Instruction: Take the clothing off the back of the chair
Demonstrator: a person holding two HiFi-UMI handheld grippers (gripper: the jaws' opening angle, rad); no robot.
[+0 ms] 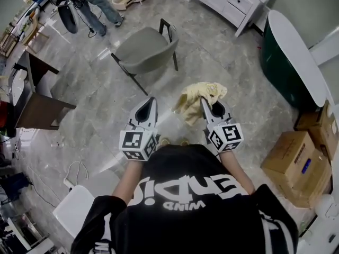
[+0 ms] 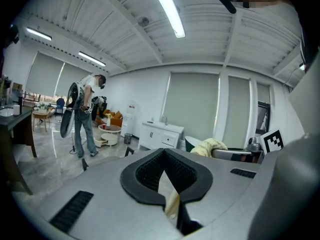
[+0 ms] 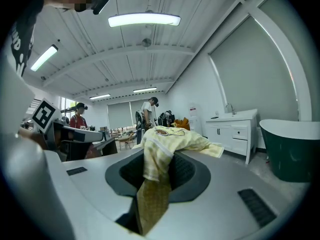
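Observation:
The grey chair (image 1: 145, 49) stands on the marble floor ahead of me with its back bare. A pale yellow garment (image 1: 198, 97) hangs bunched from my right gripper (image 1: 203, 101), which is shut on it. In the right gripper view the cloth (image 3: 165, 141) drapes over the jaws and a fold runs down between them at my right gripper (image 3: 150, 184). My left gripper (image 1: 151, 100) is level beside it, a short way left of the cloth and not touching it. Its jaws are shut with nothing in them (image 2: 167, 196). The left gripper view also shows the garment (image 2: 210, 146) off to the right.
A person (image 1: 98, 7) stands at the far left beyond the chair. A white cabinet (image 1: 228, 1) and a dark green bathtub (image 1: 288, 57) line the right side. Cardboard boxes (image 1: 296, 163) sit at my right, a dark desk (image 1: 37, 107) at my left.

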